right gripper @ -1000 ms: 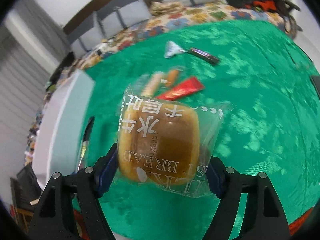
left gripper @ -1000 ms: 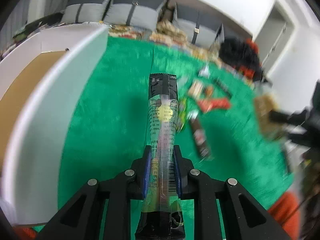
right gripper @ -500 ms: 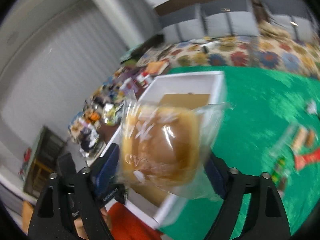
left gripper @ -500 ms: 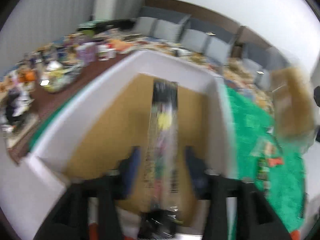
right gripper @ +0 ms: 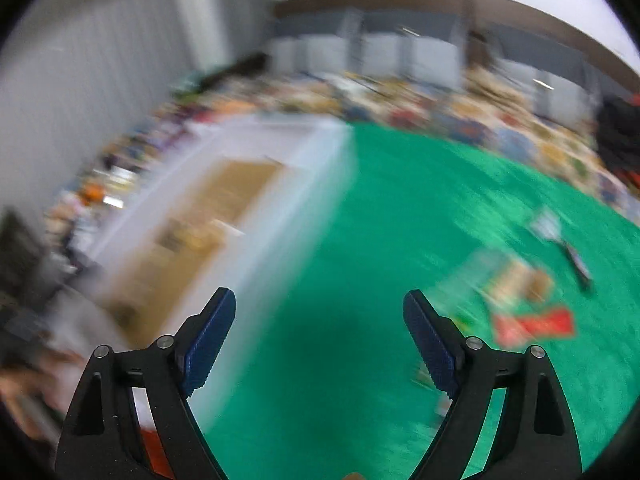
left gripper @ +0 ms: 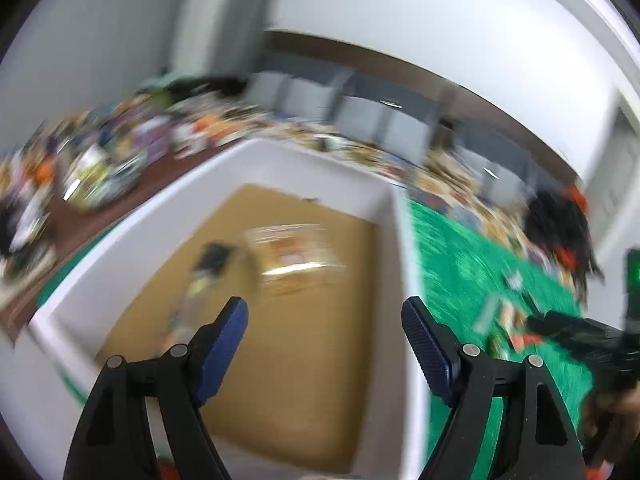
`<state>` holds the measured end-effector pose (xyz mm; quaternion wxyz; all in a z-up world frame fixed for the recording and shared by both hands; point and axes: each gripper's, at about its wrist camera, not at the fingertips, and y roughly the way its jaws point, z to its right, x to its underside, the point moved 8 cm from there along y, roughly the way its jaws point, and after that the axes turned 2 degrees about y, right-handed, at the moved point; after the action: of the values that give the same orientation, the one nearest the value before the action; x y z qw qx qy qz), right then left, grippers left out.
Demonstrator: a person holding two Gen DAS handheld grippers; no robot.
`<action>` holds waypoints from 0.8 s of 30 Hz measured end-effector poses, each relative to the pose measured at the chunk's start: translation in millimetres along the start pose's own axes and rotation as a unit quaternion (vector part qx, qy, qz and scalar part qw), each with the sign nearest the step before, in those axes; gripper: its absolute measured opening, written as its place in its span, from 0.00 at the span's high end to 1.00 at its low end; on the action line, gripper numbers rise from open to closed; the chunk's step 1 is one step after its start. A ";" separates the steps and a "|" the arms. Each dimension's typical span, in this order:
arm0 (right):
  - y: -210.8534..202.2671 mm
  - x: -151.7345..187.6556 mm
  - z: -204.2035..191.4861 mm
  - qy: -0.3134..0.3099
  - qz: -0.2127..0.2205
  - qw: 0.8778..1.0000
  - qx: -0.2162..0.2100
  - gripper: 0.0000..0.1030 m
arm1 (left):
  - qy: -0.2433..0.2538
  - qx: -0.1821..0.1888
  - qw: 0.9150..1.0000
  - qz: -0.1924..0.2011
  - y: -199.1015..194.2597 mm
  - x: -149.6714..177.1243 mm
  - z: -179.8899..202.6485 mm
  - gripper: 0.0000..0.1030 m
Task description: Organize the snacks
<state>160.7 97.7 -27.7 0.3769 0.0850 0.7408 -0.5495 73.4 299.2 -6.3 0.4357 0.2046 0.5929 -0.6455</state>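
A white box (left gripper: 394, 240) with a brown cardboard floor stands left of the green cloth. On its floor lie the long clear snack pack with black ends (left gripper: 200, 280) and the wrapped bread bun (left gripper: 294, 260), both blurred. My left gripper (left gripper: 324, 312) hangs over the box, its jaws opening with nothing between them. My right gripper (right gripper: 319, 304) is open and empty above the green cloth (right gripper: 400, 208), just right of the box (right gripper: 320, 184). Several loose snacks, one a red packet (right gripper: 534, 326), lie on the cloth at the right.
Beyond the box a brown surface carries a blurred clutter of items (left gripper: 100, 168). Grey cushions (left gripper: 360, 116) line the far wall, with a patterned cover in front. The right gripper's black body (left gripper: 580, 340) shows at the left wrist view's right edge.
Both grippers swung from the cloth toward the box and let go: the long pack and the bread bun now lie inside it. The right gripper has since swung back over the cloth.
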 end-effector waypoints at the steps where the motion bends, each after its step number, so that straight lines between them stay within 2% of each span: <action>1: 5.9 24.5 39.1 0.014 -0.013 0.999 0.040 0.14 | 0.039 0.005 0.999 -0.001 6.0 4.1 21.7 0.23; 4: 3.2 79.4 133.7 0.061 -0.034 0.990 0.119 0.14 | 0.141 -0.011 0.990 -0.024 30.0 20.0 67.7 0.23; 8: -19.0 130.3 232.6 0.119 -0.041 0.972 0.196 0.14 | 0.195 -0.049 0.978 -0.056 47.1 37.6 85.5 0.23; 11: -31.5 153.1 287.1 0.154 -0.043 0.961 0.227 0.14 | 0.203 -0.071 0.973 -0.081 54.7 44.9 74.5 0.23; 14: -36.4 162.9 317.2 0.171 -0.041 0.954 0.243 0.14 | 0.197 -0.086 0.972 -0.095 52.4 48.4 62.5 0.23; 15: -36.2 164.5 322.8 0.177 -0.039 0.952 0.245 0.14 | 0.190 -0.087 0.973 -0.097 51.5 48.5 57.5 0.20; 18: -30.5 167.7 329.6 0.194 -0.028 0.951 0.237 0.14 | 0.154 -0.074 0.980 -0.105 52.9 46.5 51.0 0.17; 20: -32.0 170.9 331.6 0.209 -0.007 0.951 0.229 0.13 | 0.148 -0.067 0.981 -0.102 50.8 44.0 56.0 0.17; 21: -30.2 170.0 331.9 0.210 -0.001 0.950 0.232 0.11 | 0.148 -0.069 0.982 -0.094 48.0 41.2 58.7 0.17; 23: -26.8 168.7 333.1 0.212 -0.003 0.949 0.232 0.10 | 0.144 -0.080 0.985 -0.054 33.7 32.4 65.8 0.17; 24: -27.5 169.9 332.3 0.212 -0.003 0.950 0.230 0.09 | 0.145 -0.085 0.986 -0.020 21.6 26.4 74.0 0.17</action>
<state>181.1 -253.6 -155.0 0.1791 0.2817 0.6572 -0.6757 95.2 222.7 -23.8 0.3481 0.2458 0.7065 -0.5650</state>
